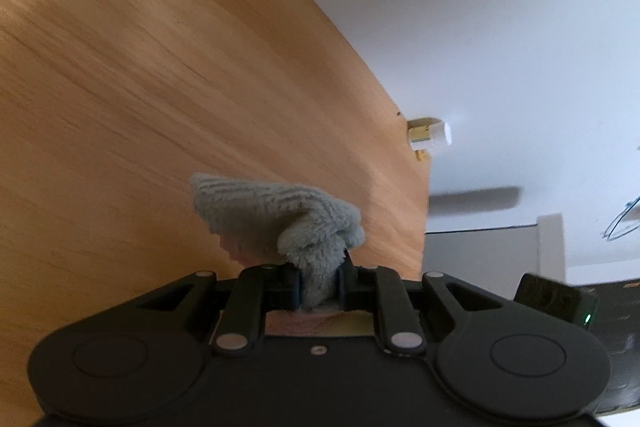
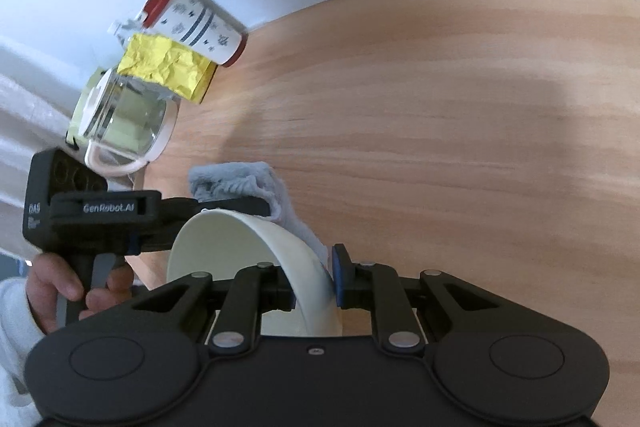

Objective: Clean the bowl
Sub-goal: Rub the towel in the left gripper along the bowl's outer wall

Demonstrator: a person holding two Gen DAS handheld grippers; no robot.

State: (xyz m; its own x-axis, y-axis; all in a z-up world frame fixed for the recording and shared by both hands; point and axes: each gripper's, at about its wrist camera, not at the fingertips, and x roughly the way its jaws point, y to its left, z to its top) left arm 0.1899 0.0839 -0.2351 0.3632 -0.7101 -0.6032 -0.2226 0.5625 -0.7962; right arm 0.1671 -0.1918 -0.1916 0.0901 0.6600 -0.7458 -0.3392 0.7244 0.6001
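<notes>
My left gripper (image 1: pixel 318 283) is shut on a grey fluffy cloth (image 1: pixel 280 215), which bunches out past the fingertips above the wooden table (image 1: pixel 140 87). My right gripper (image 2: pixel 314 287) is shut on the rim of a white bowl (image 2: pixel 224 247), held tilted on its side above the table. In the right wrist view the left gripper (image 2: pixel 248 205) reaches in from the left over the bowl's upper rim, and the cloth (image 2: pixel 248 183) lies against the bowl's outer far side. The bowl does not show in the left wrist view.
At the table's left edge in the right wrist view stand a clear jug with a white handle (image 2: pixel 124 123), a crumpled yellow packet (image 2: pixel 168 67) and a white canister with a red lid (image 2: pixel 196 23). A small white-capped item (image 1: pixel 430 137) sits by the wall.
</notes>
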